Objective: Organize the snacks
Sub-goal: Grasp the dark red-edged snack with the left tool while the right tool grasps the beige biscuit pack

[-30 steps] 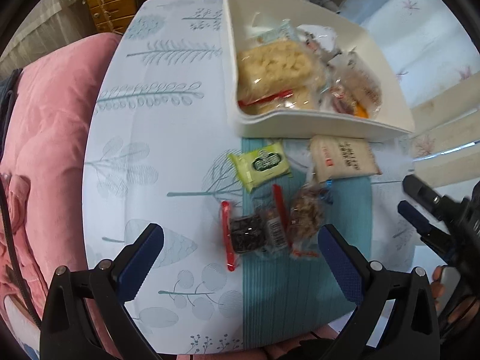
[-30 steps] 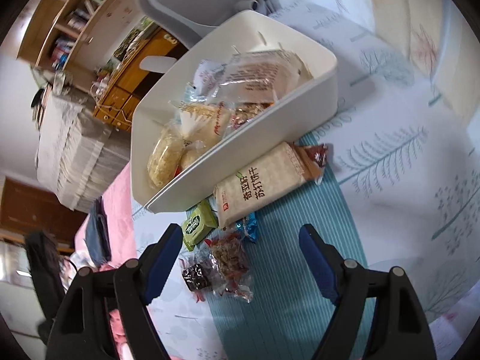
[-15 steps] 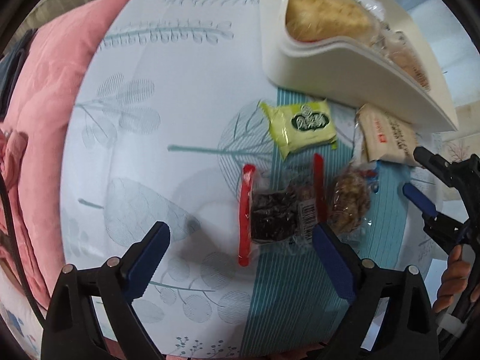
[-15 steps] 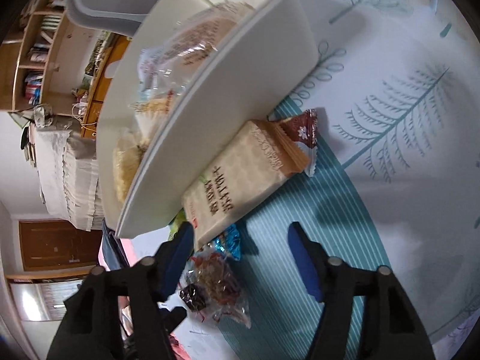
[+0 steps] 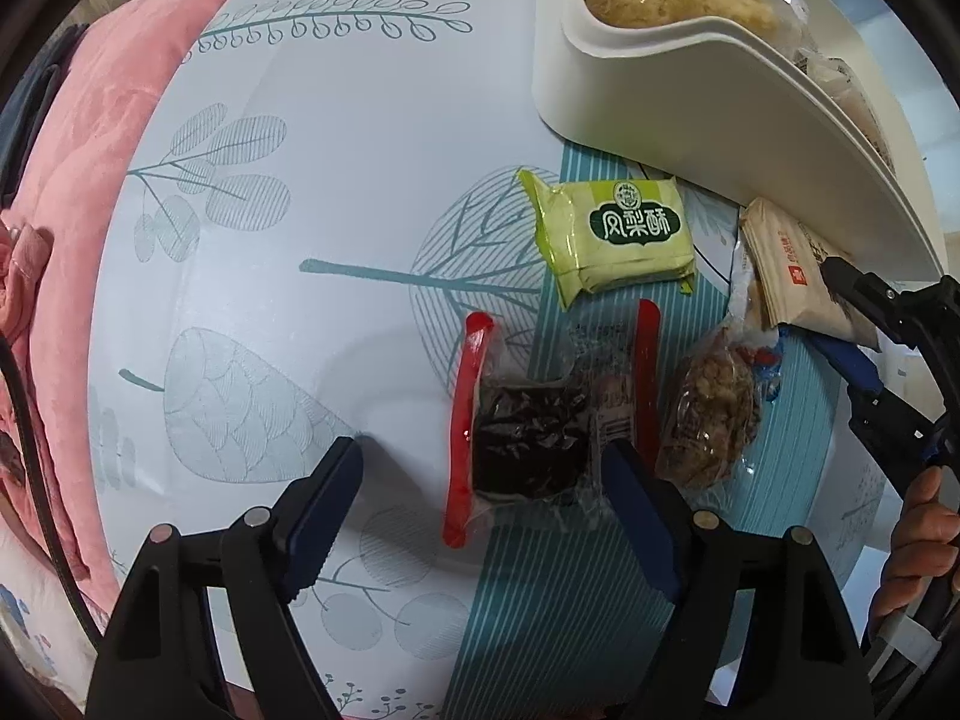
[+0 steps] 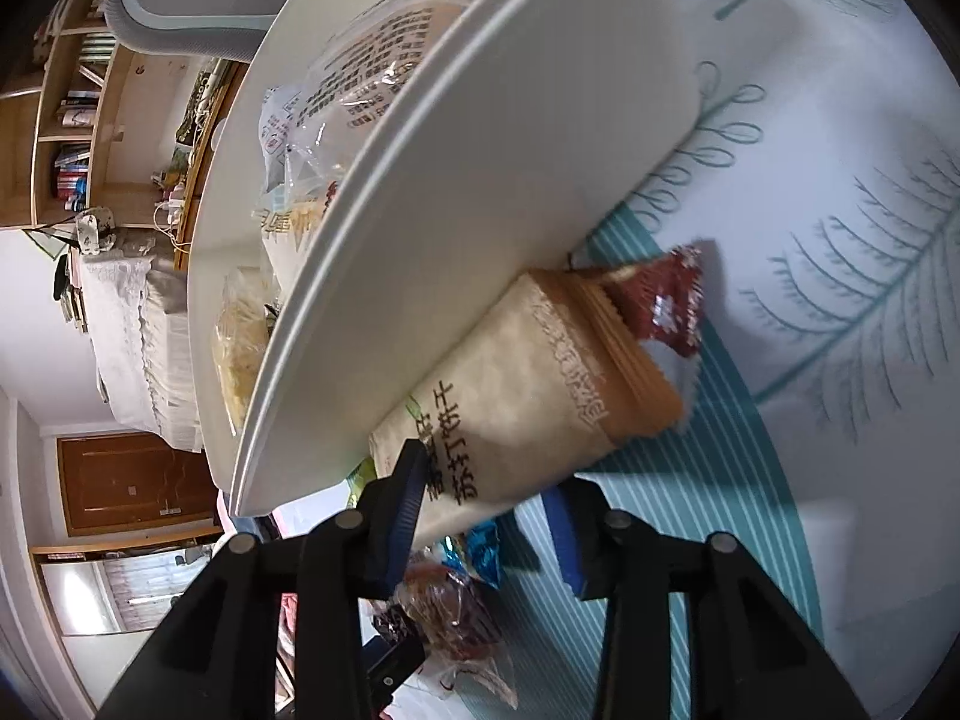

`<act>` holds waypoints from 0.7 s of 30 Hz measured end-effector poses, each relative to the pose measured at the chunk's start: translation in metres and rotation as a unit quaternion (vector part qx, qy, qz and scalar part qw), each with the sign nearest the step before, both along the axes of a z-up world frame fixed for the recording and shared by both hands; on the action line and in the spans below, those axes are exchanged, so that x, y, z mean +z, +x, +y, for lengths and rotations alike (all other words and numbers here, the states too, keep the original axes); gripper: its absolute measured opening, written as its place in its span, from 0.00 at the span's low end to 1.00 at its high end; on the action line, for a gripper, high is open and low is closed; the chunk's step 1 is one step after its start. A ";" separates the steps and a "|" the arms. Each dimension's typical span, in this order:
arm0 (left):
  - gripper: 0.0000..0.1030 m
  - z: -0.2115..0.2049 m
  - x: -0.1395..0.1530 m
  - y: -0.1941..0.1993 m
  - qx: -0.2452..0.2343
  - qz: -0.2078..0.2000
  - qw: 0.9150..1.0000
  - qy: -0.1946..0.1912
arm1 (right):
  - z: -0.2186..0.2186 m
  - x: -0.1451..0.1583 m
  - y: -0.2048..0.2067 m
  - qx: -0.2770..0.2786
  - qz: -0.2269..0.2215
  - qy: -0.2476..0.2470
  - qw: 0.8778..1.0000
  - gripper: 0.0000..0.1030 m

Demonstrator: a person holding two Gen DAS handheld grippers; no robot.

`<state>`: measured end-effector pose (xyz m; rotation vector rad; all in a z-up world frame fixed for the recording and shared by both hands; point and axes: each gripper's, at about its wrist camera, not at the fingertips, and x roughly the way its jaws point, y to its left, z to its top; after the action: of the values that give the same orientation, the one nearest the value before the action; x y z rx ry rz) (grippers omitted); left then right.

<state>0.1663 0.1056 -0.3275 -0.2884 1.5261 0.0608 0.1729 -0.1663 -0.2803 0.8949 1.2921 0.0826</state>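
A white bin (image 5: 690,114) holds several snack packs and stands at the back; it also shows in the right wrist view (image 6: 480,192). In front of it lie a green pastry pack (image 5: 618,234), a dark snack pack with red edges (image 5: 534,426), a clear nut-snack pack (image 5: 708,414) and a beige cracker pack (image 6: 516,384). My left gripper (image 5: 480,504) is open, low over the dark pack, its jaws on either side of the pack's near end. My right gripper (image 6: 480,516) is open around the near end of the cracker pack, apart from it on the right side.
A small dark red wrapper (image 6: 666,300) lies past the cracker pack's far end. A blue wrapper (image 6: 483,546) lies under the right gripper. A pink cushion (image 5: 72,192) borders the table's left edge. Shelves and a chair stand behind the bin.
Both grippers have moved forward and down. The left one has closed in on the dark pack. The right one has come around the cracker pack, its jaws narrower than before.
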 end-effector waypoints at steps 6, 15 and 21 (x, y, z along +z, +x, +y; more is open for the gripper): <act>0.68 -0.010 0.001 0.012 0.009 0.005 1.000 0.021 | 0.000 0.001 0.005 0.007 -0.003 0.011 1.000 0.29; 0.41 -0.010 0.008 0.017 0.013 -0.007 1.000 0.015 | 0.002 0.009 0.010 0.028 -0.002 0.012 1.000 0.22; 0.39 -0.002 0.009 0.014 0.014 -0.004 1.000 -0.003 | 0.010 0.016 0.006 0.039 0.003 0.016 0.999 0.15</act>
<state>0.1806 0.1033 -0.3189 -0.3148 1.5149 0.0776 0.1789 -0.1564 -0.2641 0.8719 1.3343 0.1631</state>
